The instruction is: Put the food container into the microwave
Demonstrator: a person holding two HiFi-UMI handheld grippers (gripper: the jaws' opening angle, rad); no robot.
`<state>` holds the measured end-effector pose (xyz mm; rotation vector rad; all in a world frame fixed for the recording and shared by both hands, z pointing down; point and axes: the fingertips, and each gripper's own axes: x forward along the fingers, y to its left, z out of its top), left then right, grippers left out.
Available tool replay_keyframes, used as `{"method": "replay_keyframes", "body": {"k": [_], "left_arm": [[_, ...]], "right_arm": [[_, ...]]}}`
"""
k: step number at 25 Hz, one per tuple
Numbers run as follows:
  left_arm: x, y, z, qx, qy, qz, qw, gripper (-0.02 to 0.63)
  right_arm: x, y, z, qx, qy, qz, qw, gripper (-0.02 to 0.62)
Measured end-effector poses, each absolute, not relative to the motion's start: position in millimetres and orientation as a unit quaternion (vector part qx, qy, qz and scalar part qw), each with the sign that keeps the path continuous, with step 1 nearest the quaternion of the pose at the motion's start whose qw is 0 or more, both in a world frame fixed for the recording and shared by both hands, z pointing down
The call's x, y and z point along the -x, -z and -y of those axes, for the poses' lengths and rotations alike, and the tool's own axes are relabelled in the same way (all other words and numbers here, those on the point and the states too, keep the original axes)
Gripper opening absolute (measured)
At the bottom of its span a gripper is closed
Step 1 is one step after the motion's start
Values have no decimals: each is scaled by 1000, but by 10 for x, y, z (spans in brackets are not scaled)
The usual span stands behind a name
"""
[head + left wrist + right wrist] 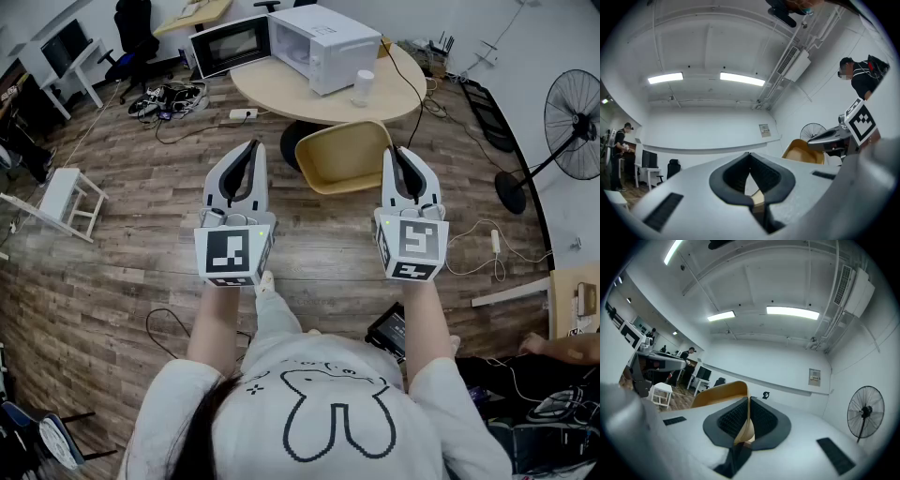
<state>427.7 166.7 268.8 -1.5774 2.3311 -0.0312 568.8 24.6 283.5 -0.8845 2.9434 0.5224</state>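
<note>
Short of the near edge of the round worktop (281, 94), we hold the food container (345, 157) above the plank floor (141, 187), the right claw (395, 152) pinching its thin rim and the left claw (250, 147) pressed together on nothing. We judge it light and slightly bendy, liable to tilt from one edge, so a second hold on the opposite rim would steady it. At the worktop's far edge the microwave (323, 42) stands open.

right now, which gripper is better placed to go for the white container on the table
Right, probably. The white container stands on the table beside the microwave, more in line with the right gripper than the left gripper. Both jaws are shut, holding nothing.
</note>
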Motion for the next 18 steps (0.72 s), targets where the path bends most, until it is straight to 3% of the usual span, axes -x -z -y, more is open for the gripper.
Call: {"method": "replay_keyframes", "body": {"k": [10, 18], "left_arm": [[-4044, -2612, -1560, 551, 27, -814, 181, 9], [-3472, -2628, -1304, 550, 31, -814, 184, 9]], "right_arm": [[-5587, -2856, -87, 300, -154, -941, 20, 38], [-5050, -2763, 184, 295, -144, -944, 35, 38]]}}
